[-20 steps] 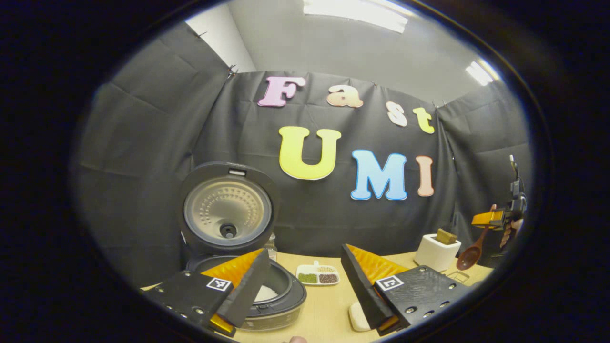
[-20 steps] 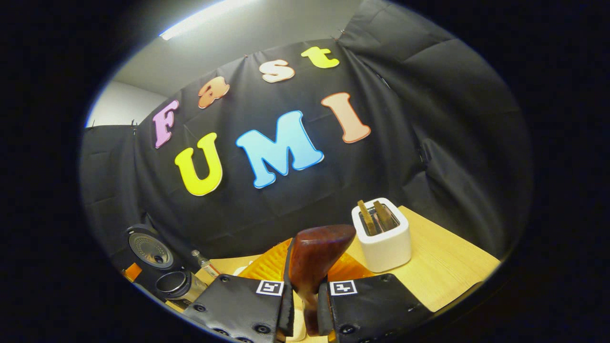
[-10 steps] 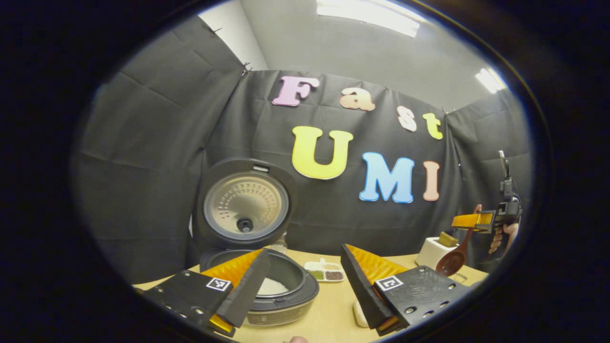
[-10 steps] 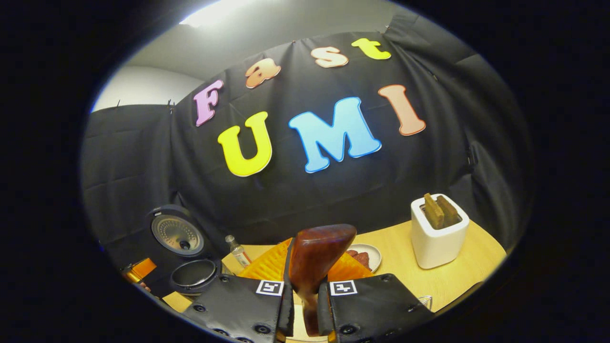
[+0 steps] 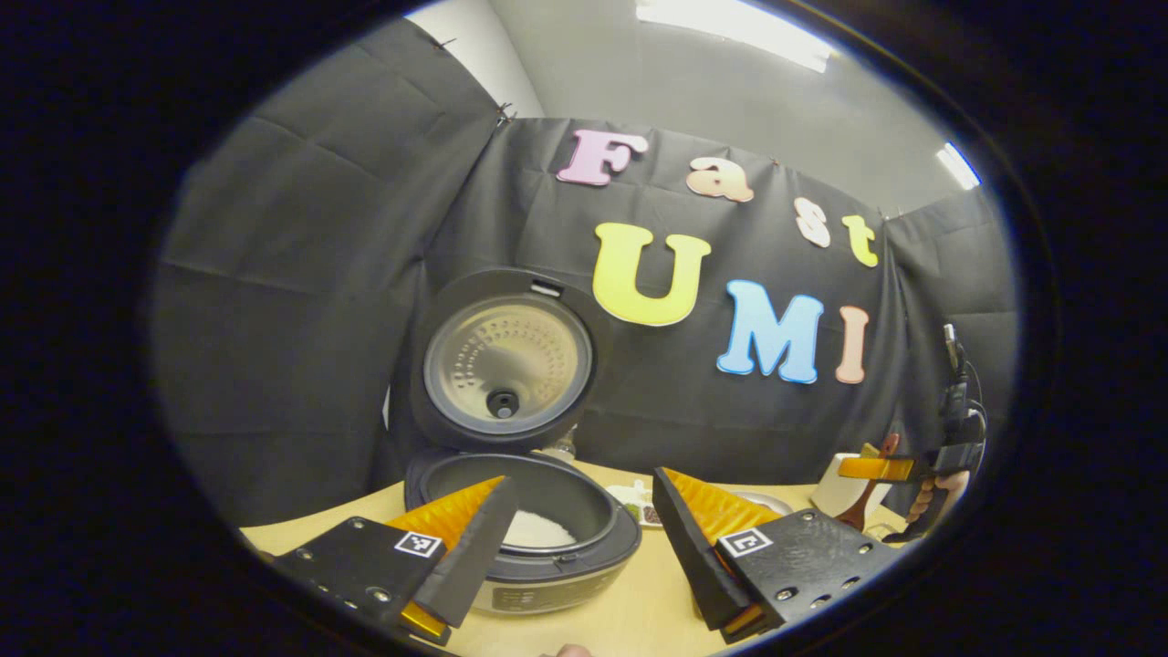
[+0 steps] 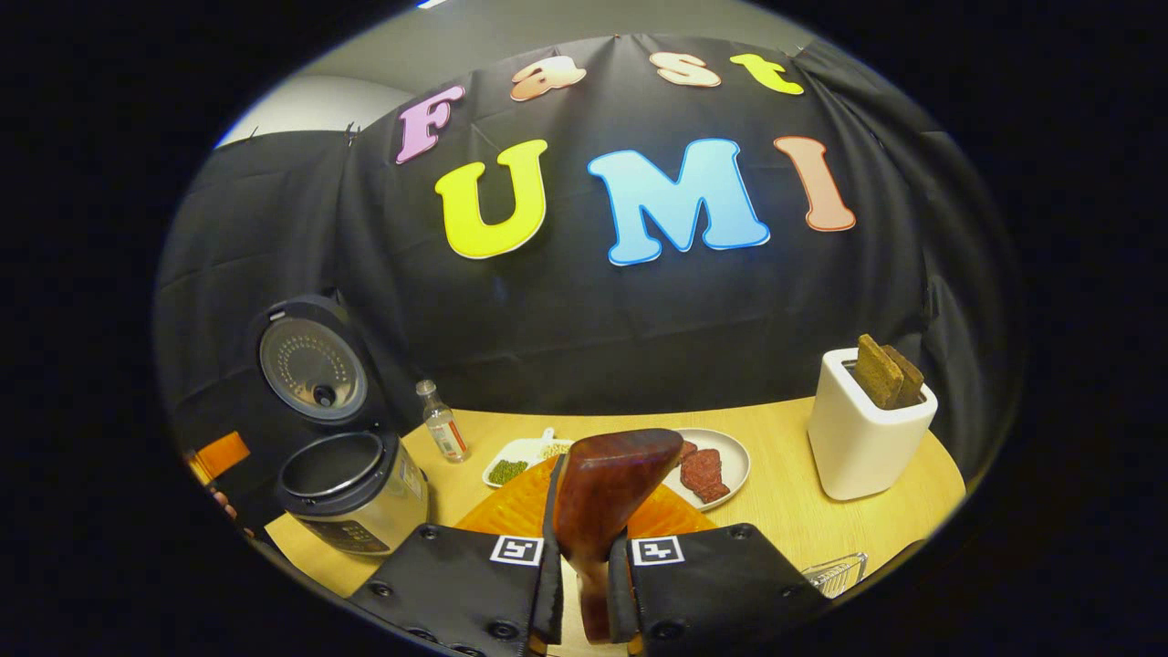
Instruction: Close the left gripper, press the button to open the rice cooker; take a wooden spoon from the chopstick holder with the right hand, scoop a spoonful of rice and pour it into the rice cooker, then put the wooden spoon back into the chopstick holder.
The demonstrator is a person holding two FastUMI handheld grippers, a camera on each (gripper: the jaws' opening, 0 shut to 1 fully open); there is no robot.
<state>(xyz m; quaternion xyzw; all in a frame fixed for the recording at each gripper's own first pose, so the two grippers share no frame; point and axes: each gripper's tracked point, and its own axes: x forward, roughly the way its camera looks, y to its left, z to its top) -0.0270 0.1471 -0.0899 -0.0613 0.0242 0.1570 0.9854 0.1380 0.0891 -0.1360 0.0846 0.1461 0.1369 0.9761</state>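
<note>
We log: right gripper (image 6: 581, 584) still clenched on dark-brown wooden spoon (image 6: 602, 493), now lower; left gripper (image 5: 575, 547) released, nearer open black rice cooker (image 5: 525, 538).

Between the right gripper's jaws, the wooden spoon (image 6: 607, 511) has its lower handle cut off at the right gripper view's edge. Ahead and left of them, the rice cooker (image 6: 351, 493) pot's contents are hidden by its rim. Right of the jaws, a clear container (image 6: 835, 573) is cut by the edge.

Creased black cloth wall (image 5: 301, 274) wraps the booth on three sides, pinned at the top corners. Above it, a plain grey ceiling (image 5: 639, 82) carries bright strip lights (image 5: 730, 23). Down below runs the pale wooden bench (image 6: 785, 493), smooth and evenly lit.
</note>
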